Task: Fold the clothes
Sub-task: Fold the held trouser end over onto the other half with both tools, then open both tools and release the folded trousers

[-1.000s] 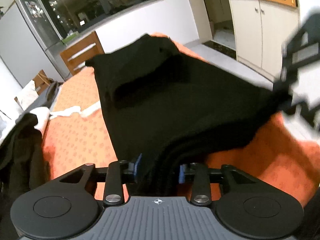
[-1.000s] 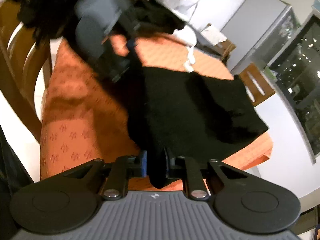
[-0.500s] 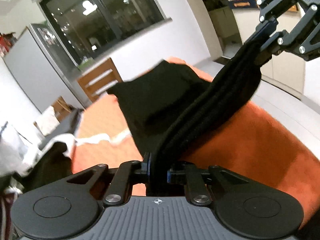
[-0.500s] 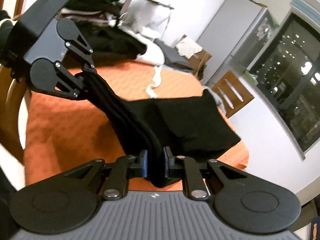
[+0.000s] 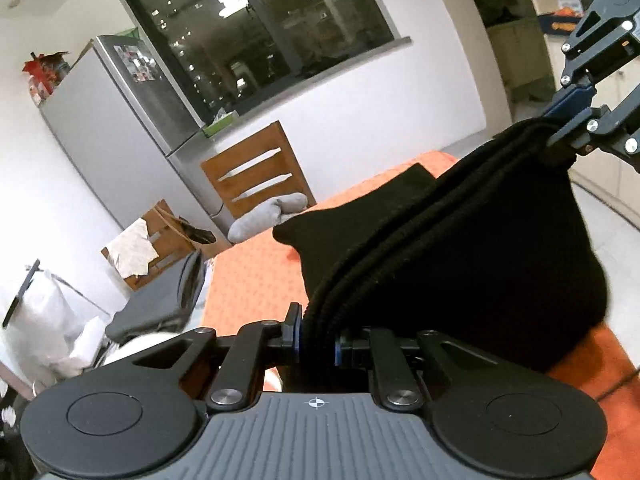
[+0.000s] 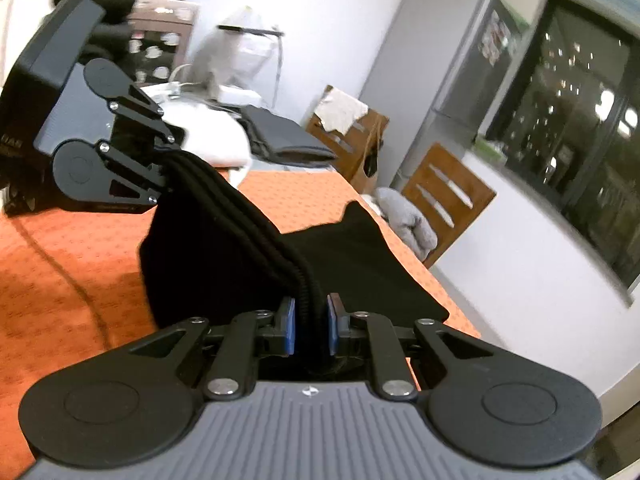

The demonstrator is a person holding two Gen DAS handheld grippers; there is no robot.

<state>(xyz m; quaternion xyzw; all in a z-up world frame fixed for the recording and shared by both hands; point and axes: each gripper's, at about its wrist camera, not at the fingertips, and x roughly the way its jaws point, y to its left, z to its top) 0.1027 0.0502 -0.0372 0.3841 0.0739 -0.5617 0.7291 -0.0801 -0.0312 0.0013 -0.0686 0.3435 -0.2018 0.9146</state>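
Note:
A black knit garment (image 5: 460, 264) hangs stretched between my two grippers above a table with an orange cloth (image 5: 256, 280). My left gripper (image 5: 316, 340) is shut on one end of its thick folded edge. My right gripper (image 6: 311, 328) is shut on the other end of that edge. The right gripper also shows at the upper right of the left wrist view (image 5: 560, 128), and the left gripper at the upper left of the right wrist view (image 6: 164, 176). The far part of the garment (image 6: 360, 248) still lies on the cloth.
A wooden chair (image 5: 256, 172) with a grey bundle (image 5: 268, 216) on its seat stands at the table's far end, by a grey fridge (image 5: 120, 112). Folded grey clothes (image 6: 280, 136) and white items (image 6: 212, 136) lie at the table's left. A cable (image 6: 60, 272) crosses the cloth.
Both grippers have risen with the garment's edge. The fabric went from lying spread on the cloth to hanging taut between them, with only its far part left on the table.

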